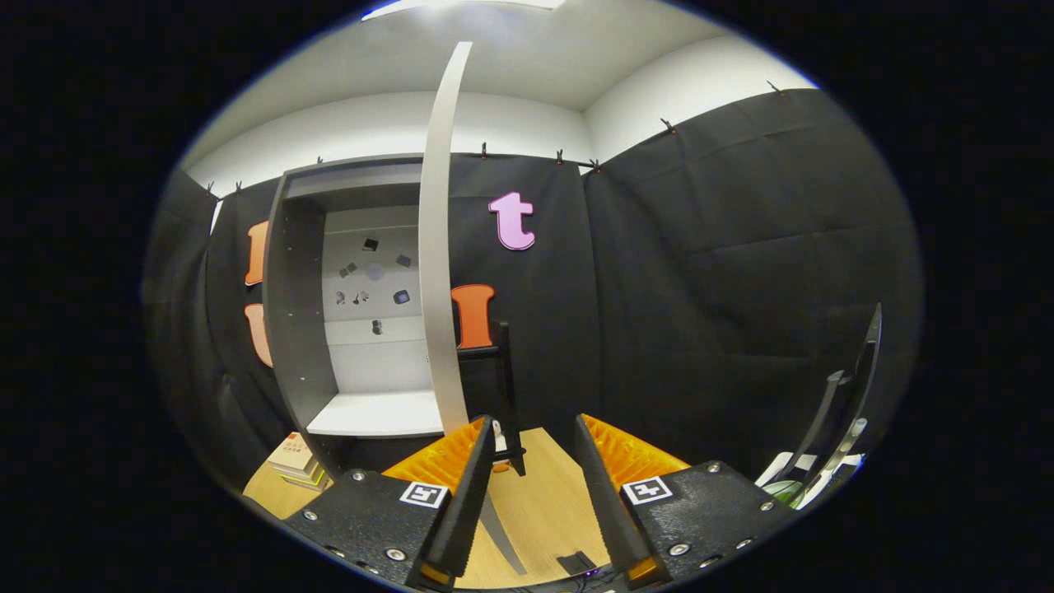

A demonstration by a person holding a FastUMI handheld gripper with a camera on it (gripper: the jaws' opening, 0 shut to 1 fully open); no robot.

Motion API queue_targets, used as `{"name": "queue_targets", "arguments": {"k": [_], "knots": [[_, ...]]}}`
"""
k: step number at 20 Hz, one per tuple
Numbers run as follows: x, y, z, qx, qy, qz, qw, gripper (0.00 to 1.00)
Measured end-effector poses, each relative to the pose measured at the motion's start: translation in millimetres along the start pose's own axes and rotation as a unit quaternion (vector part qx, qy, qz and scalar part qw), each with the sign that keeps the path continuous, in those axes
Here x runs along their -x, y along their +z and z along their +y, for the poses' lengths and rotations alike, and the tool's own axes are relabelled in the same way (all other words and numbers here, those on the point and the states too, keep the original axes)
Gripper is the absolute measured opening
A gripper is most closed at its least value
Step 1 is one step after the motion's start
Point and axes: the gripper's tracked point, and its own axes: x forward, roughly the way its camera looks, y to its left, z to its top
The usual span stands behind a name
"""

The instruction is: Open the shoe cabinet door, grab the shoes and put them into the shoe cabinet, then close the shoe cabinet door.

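Observation:
The shoe cabinet stands ahead and to the left, grey outside with a white shelf and a white back panel inside. Its door is swung wide open and shows edge-on as a tall pale strip, its lower edge running down past my left fingertip. My gripper is open, with nothing between the fingers; the door edge sits just ahead of the left finger. I can see no item on the shelf.
Wooden floor lies under the fingers. A stack of books rests by the cabinet's base. A black frame stand is behind the door. Dark upright rails and a green-and-white object are far right.

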Motion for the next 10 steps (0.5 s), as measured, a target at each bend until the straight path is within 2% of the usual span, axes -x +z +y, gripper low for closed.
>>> {"name": "queue_targets", "arguments": {"k": [6,10], "knots": [[26,16,17,0.0,0.021,-0.014,1.0,0.65],[54,36,54,0.008,0.061,-0.03,0.998,0.65]]}}
